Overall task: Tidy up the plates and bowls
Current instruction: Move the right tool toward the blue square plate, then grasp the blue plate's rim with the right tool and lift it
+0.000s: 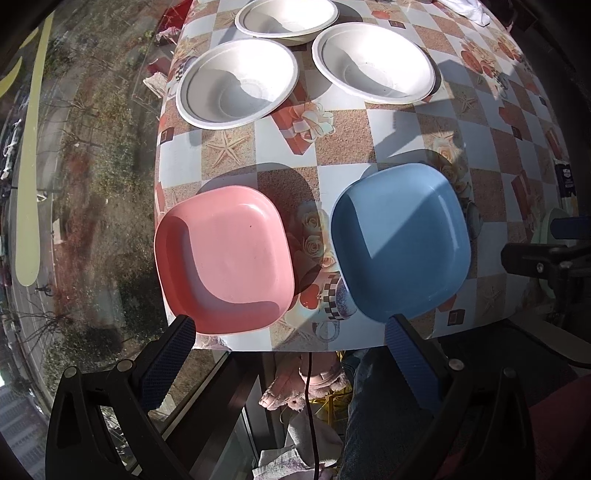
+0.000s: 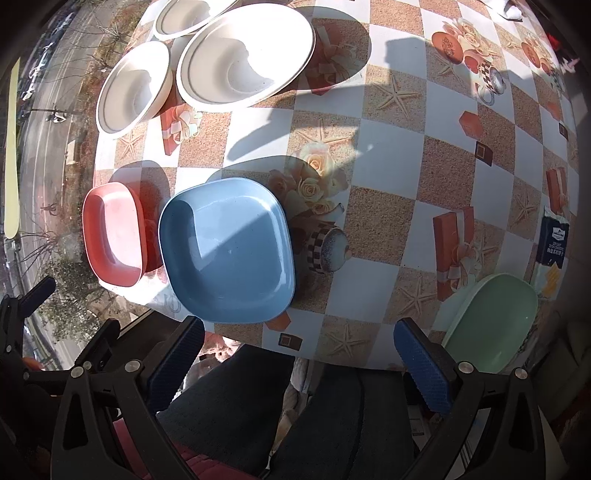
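Observation:
A pink square plate [image 1: 223,258] and a blue square plate [image 1: 400,240] lie side by side near the table's front edge. Three white bowls [image 1: 238,83] [image 1: 373,62] [image 1: 286,16] sit behind them. My left gripper [image 1: 290,332] is open and empty, just off the front edge between the two plates. In the right wrist view the blue plate [image 2: 227,251], the pink plate [image 2: 112,234], a green plate [image 2: 493,326] at the right edge and the white bowls [image 2: 245,55] [image 2: 135,86] show. My right gripper [image 2: 299,339] is open and empty, held off the front edge.
The table has a checkered tablecloth [image 2: 388,155] with roses and starfish. A dark blue packet [image 2: 552,240] lies at the right edge above the green plate. A window with a street view is to the left [image 1: 55,184]. The person's legs [image 2: 295,406] are below the edge.

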`<state>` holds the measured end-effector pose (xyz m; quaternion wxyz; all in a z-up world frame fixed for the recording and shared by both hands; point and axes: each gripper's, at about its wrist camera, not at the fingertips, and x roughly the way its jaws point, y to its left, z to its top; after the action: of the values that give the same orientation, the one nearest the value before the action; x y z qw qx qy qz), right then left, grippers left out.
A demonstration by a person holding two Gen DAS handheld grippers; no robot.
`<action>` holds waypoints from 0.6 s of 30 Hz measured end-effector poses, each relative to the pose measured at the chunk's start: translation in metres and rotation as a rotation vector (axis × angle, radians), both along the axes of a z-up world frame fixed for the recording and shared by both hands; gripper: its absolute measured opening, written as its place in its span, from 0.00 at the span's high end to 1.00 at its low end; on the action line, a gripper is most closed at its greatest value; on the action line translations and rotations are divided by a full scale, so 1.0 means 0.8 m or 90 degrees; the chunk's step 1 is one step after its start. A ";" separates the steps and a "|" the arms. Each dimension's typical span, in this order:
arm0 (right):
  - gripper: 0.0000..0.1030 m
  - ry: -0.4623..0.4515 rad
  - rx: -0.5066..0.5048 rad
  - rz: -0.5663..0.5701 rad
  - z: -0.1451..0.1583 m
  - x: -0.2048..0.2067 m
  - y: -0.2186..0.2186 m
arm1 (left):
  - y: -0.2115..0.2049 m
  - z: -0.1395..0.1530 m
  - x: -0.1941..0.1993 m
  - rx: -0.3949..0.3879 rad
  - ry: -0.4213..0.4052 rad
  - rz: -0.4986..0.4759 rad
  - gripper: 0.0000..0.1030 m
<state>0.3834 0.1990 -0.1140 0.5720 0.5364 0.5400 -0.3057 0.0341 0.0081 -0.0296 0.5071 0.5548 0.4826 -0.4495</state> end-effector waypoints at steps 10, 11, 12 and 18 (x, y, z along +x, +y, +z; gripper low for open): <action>0.00 0.032 -0.013 0.030 -0.051 0.027 -0.002 | -0.003 -0.030 0.033 0.001 0.001 0.089 0.00; 0.00 0.031 -0.015 0.025 -0.055 0.029 -0.002 | -0.003 -0.031 0.037 -0.002 0.006 0.098 0.00; 0.00 0.030 -0.017 0.019 -0.059 0.030 -0.003 | -0.002 -0.033 0.040 -0.004 0.008 0.104 0.00; 0.00 0.004 -0.006 -0.004 -0.079 0.035 0.002 | -0.008 -0.043 0.036 0.006 0.008 0.099 0.00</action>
<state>0.4112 0.2008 -0.1772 0.5719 0.5342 0.5388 -0.3120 0.0629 0.0020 -0.0644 0.5345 0.5152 0.5297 -0.4102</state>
